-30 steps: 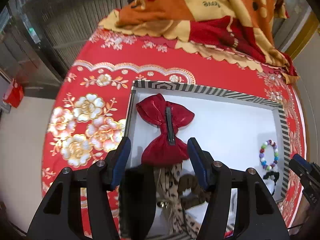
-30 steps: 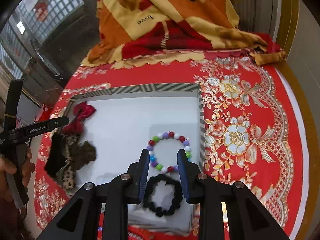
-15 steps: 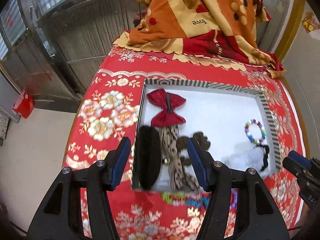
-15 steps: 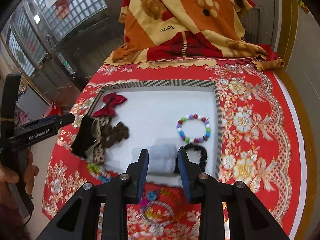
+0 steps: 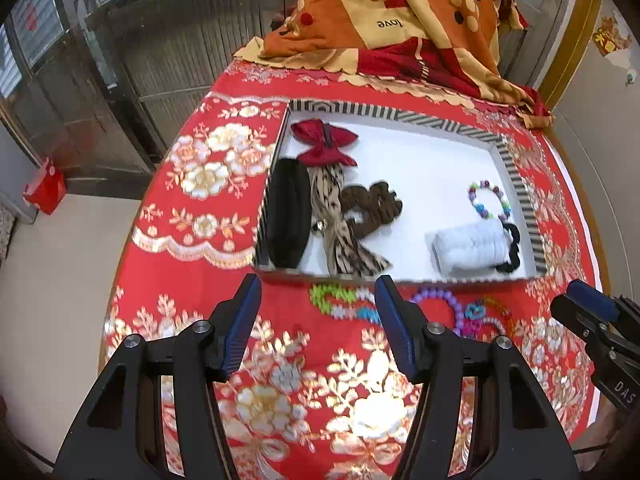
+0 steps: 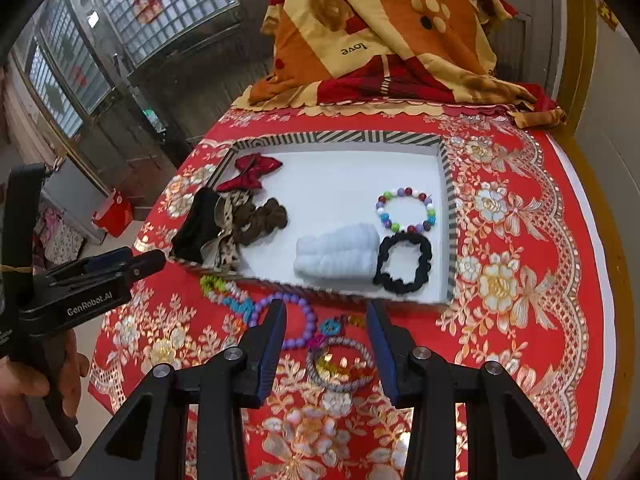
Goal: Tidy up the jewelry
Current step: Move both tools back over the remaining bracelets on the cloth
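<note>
Room: a red floral tablecloth (image 6: 520,240) is covering the table, with a folded orange and red blanket (image 6: 384,40) lying at its far end and glass-block windows behind.
Tray: a white tray with a striped rim (image 6: 450,216) is sitting in the middle of the cloth.
Tray, left side: a red bow (image 5: 324,144), a black hair piece (image 5: 288,212), a leopard-print ribbon (image 5: 340,236) and a brown scrunchie (image 5: 372,208) are lying close together – the ribbon overlapping the bow's lower edge.
Tray, right side: a multicolour bead bracelet (image 6: 406,210) is lying beside the rim, with a black scrunchie (image 6: 404,264) just nearer and a pale blue scrunchie (image 6: 336,256) touching it.
On the cloth: a green and blue bracelet (image 6: 224,292), a purple bead bracelet (image 6: 300,320) and a striped bangle (image 6: 340,364) are waiting just outside the tray's near rim.
Left gripper (image 5: 316,312): hovering over the cloth before the tray, jaws standing apart, nothing between them.
Right gripper (image 6: 326,334): jaws opening above the loose bracelets – pads pressing on nothing.
Hand (image 6: 36,380): a person's hand is gripping the left tool's handle.
</note>
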`<action>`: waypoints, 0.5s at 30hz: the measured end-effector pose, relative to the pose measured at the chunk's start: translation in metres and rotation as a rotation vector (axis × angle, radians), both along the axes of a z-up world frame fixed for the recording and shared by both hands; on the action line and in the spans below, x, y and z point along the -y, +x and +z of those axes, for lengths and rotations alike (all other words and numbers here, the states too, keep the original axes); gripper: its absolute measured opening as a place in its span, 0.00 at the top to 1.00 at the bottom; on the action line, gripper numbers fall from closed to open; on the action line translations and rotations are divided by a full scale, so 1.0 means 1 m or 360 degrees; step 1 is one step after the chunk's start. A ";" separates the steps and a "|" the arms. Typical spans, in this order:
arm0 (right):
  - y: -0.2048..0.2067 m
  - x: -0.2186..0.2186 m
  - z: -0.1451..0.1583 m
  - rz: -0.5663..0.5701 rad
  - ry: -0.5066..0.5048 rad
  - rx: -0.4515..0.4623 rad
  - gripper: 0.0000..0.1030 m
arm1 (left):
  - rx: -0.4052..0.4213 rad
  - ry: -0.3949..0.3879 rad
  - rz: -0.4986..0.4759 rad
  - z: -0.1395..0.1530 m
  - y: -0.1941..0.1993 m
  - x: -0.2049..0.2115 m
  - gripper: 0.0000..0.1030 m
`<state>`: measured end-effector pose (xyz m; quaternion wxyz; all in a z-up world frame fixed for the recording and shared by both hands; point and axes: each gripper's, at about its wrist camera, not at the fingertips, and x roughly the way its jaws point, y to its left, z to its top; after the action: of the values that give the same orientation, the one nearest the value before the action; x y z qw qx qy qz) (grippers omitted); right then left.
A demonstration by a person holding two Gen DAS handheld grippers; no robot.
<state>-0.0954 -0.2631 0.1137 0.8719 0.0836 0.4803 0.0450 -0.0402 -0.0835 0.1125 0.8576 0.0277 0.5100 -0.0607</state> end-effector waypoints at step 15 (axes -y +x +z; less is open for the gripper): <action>-0.029 -0.002 -0.011 -0.0012 -0.0015 -0.0052 0.62 | -0.0043 0.0013 -0.0044 -0.012 -0.034 0.009 0.43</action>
<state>-0.1245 -0.2613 0.1023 0.8645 0.0820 0.4944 0.0381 -0.0739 -0.0923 0.1006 0.8496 0.0375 0.5213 -0.0706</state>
